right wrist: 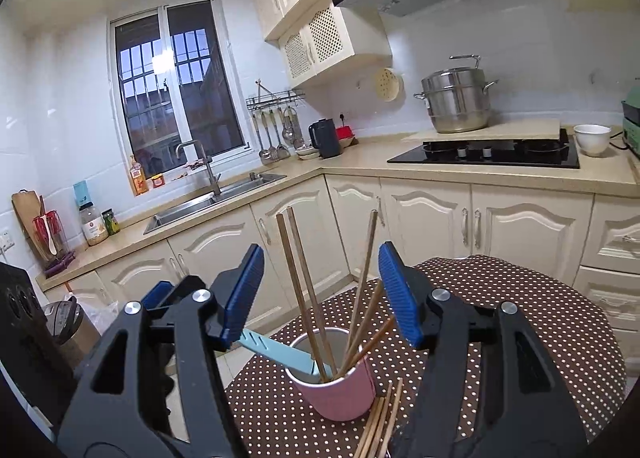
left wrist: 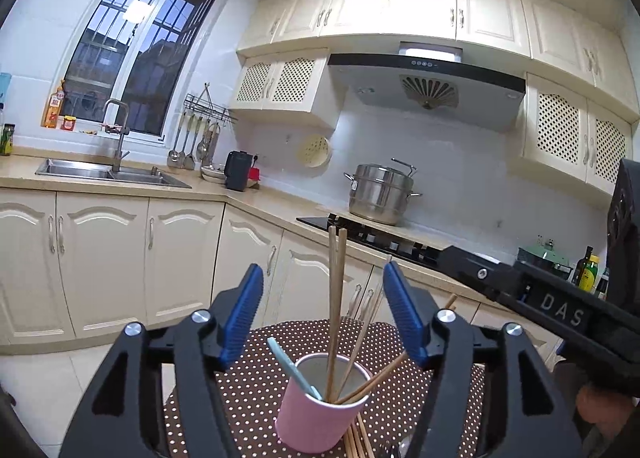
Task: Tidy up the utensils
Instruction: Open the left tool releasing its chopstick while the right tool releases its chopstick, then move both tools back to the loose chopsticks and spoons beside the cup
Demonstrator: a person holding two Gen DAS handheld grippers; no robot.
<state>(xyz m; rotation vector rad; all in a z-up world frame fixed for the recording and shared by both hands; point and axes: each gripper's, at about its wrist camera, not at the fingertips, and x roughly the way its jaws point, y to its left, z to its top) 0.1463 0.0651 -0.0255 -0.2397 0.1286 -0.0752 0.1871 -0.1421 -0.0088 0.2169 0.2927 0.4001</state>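
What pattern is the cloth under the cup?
Brown tablecloth with small white polka dots, clearest in the right wrist view.

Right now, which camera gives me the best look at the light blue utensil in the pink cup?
Right wrist: the light blue utensil shows its long slotted handle leaning left out of the pink cup. The left wrist view shows it foreshortened, a short stretch above the rim.

One pink cup (right wrist: pixel 334 386) stands on one dotted tablecloth (right wrist: pixel 520 318). Chopsticks in the cup (right wrist: pixel 298 290): five visible. One light-blue utensil (right wrist: pixel 280 350) leans in the cup. Loose chopsticks beside the cup (right wrist: pixel 380 426): about four; exact count unclear. Two grippers are present, left (left wrist: pixel 322 312) and right (right wrist: pixel 320 290).
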